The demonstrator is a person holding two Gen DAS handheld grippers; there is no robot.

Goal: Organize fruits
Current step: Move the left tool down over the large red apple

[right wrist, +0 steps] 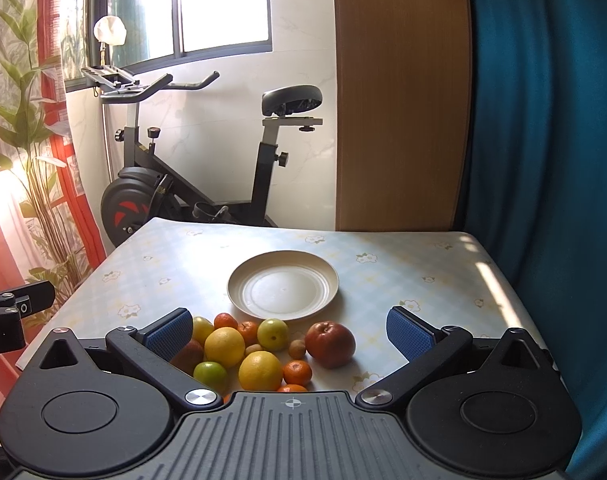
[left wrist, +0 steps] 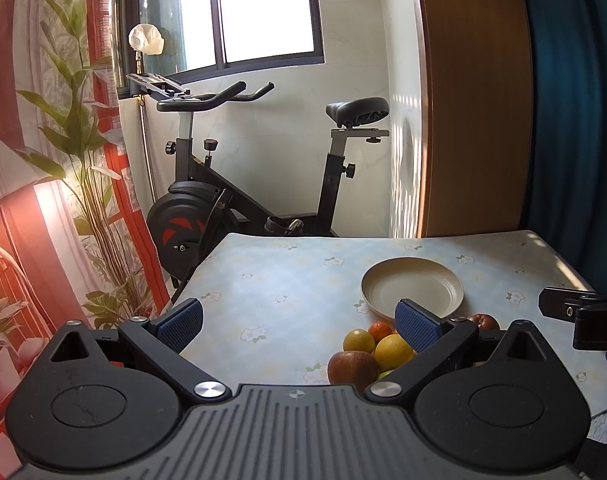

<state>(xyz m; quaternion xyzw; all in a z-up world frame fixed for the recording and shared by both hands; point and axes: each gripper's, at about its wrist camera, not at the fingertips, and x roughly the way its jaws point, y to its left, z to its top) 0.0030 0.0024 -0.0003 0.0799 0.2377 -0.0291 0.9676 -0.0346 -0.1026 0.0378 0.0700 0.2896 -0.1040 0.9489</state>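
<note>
A cream plate (right wrist: pixel 283 284) lies empty on the flowered tablecloth, also seen as the plate (left wrist: pixel 412 287) in the left wrist view. Just in front of it sits a pile of fruit: a red apple (right wrist: pixel 330 343), two big yellow citrus (right wrist: pixel 224 346) (right wrist: pixel 260 371), small oranges (right wrist: pixel 297 372), green fruits (right wrist: pixel 273 333) and small brown ones (right wrist: pixel 297 349). My right gripper (right wrist: pixel 290 332) is open above the pile, holding nothing. My left gripper (left wrist: pixel 299 328) is open to the left of the fruit; an apple (left wrist: pixel 352 367) and a yellow citrus (left wrist: pixel 393 353) lie near its right finger.
The table (right wrist: pixel 423 304) has bare cloth left and right of the plate. Behind its far edge stands an exercise bike (right wrist: pixel 191 168). A wooden panel (right wrist: pixel 399 100) and blue curtain (right wrist: pixel 543 160) are at right; a plant and red curtain at left.
</note>
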